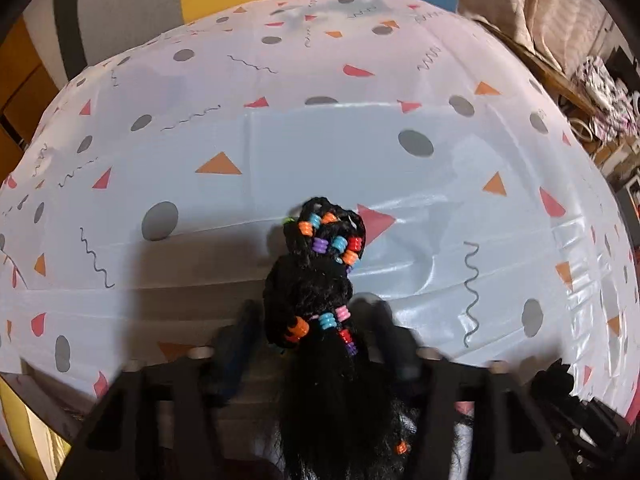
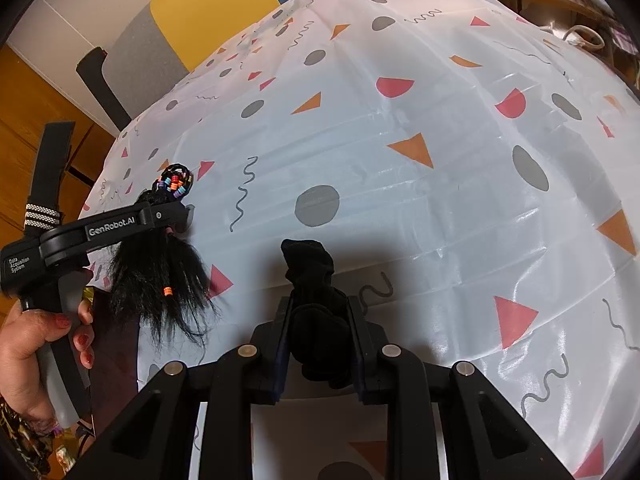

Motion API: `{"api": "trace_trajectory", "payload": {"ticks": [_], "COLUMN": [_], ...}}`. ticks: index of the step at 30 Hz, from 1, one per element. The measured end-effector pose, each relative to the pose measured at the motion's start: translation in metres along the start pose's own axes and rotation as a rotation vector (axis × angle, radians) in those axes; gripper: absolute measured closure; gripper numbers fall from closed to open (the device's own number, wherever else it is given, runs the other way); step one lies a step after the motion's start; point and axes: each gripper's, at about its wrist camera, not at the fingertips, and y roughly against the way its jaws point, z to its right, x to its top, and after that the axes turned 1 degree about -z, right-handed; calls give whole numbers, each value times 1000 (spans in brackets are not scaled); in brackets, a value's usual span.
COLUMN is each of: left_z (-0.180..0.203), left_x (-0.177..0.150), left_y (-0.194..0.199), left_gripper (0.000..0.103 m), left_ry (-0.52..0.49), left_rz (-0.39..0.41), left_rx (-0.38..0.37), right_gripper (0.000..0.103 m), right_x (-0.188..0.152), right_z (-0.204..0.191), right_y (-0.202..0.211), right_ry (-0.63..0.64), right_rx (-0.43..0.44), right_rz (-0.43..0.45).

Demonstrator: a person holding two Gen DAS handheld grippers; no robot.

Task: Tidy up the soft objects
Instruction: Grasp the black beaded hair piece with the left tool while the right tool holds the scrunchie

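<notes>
My left gripper (image 1: 312,320) is shut on a black hairpiece with coloured beads (image 1: 320,276) and holds it over the near edge of the table. The hairpiece's braided, beaded end sticks out past the fingers and its loose black hair hangs below. From the right wrist view the left gripper (image 2: 182,216) and the hairpiece (image 2: 160,272) show at the left edge of the table. My right gripper (image 2: 320,312) is shut on a black cloth bundle (image 2: 314,280), which pokes up between the fingers, above the near part of the table.
The table carries a white plastic cloth (image 1: 320,140) printed with triangles, dots and squiggles. A grey, yellow and blue chair back (image 2: 192,12) stands behind it. Cluttered shelves and fabric (image 1: 592,92) lie to the far right. A dark object (image 1: 568,396) sits at the table's right near edge.
</notes>
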Motion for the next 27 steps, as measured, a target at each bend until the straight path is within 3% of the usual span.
{"api": "trace_trajectory", "payload": {"ticks": [4, 11, 27], "left_z": [-3, 0, -16], "left_x": [-2, -16, -76], "left_y": [4, 20, 131], "left_gripper": [67, 68, 68], "left_ry": [23, 8, 27], "left_rz": [17, 80, 295], "left_rx": [-37, -84, -237], "right_gripper": [78, 78, 78], "right_x": [0, 0, -3], "right_z": [1, 2, -7], "right_y": [1, 0, 1], "right_ry": [-4, -15, 46], "right_rx": [2, 10, -35], "right_rz": [0, -2, 14]}}
